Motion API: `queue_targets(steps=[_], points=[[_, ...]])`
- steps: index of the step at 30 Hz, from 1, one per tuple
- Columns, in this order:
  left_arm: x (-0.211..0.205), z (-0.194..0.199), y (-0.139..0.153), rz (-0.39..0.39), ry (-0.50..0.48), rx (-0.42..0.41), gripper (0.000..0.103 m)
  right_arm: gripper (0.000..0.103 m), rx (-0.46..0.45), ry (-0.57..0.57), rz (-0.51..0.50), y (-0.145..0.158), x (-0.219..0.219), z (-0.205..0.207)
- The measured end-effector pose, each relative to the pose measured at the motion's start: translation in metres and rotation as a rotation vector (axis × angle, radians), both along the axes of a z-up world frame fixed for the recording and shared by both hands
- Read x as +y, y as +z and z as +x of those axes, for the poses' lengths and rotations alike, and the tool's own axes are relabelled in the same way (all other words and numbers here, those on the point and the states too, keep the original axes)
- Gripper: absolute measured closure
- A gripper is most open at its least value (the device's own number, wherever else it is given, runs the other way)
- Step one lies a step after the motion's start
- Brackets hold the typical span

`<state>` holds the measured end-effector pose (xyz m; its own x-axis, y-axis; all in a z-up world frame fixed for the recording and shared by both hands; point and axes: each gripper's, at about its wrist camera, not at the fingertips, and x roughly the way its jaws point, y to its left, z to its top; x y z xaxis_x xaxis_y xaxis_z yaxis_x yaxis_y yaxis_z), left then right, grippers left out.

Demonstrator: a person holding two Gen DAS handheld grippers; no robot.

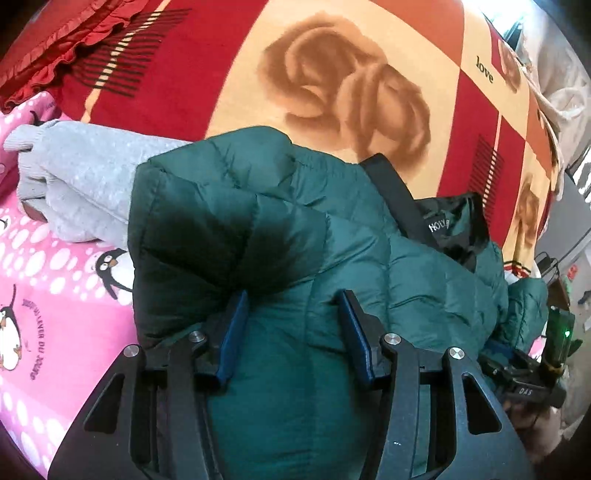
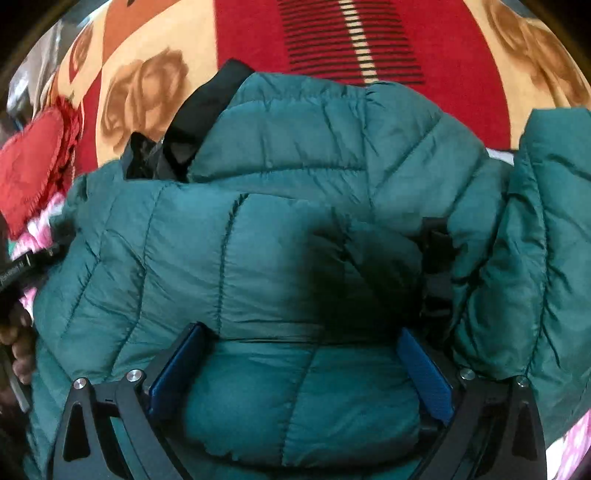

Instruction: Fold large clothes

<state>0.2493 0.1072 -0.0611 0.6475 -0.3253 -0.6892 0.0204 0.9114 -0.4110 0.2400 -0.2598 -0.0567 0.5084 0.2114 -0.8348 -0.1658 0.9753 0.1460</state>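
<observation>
Both the left gripper (image 1: pixel 291 314) and right gripper (image 2: pixel 303 354) have fingers spread wide, pressed on the puffy green jacket (image 2: pixel 295 229).

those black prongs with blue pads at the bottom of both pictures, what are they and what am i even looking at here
They are the jaws of two hand-held grippers; a person holds one in each hand, no robot arm. Each picture comes from a wide-angle camera on a gripper, looking forward along its fingers, so edges look bent.

The left gripper and the right gripper both stand open, with a dark green quilted puffer jacket bulging between their blue pads. Neither visibly clamps it. The jacket's black lining shows at the collar.

The jacket lies on a bed: a red and cream blanket printed with brown roses, a pink fleece sheet with penguins, a folded grey knit garment beside the jacket, and a red ruffled cushion behind.
</observation>
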Motion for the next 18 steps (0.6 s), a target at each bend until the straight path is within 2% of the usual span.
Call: queue_targets(steps=[3, 7, 9, 12, 16, 18], points=[[0.000, -0.004, 0.004, 0.023, 0.012, -0.002, 0.053, 0.001, -0.011, 0.001, -0.015, 0.001, 0.009, -0.001], [-0.003, -0.033, 0.035, 0.049, 0.058, -0.017, 0.053, 0.001, -0.007, 0.002, -0.022, 0.009, 0.018, -0.008], [-0.003, -0.054, 0.055, 0.030, 0.066, -0.051, 0.053, 0.003, -0.052, -0.019, -0.036, 0.027, 0.008, -0.017], [-0.010, -0.086, 0.076, -0.002, 0.081, -0.089, 0.052, 0.003, -0.186, -0.065, -0.003, 0.069, -0.009, -0.042], [-0.025, -0.121, 0.073, -0.004, 0.101, -0.113, 0.052, 0.003, -0.294, -0.238, -0.074, 0.108, -0.073, -0.073], [-0.036, -0.128, 0.061, -0.002, 0.122, -0.099, 0.052, 0.003, -0.315, -0.375, -0.113, 0.121, -0.129, -0.086]])
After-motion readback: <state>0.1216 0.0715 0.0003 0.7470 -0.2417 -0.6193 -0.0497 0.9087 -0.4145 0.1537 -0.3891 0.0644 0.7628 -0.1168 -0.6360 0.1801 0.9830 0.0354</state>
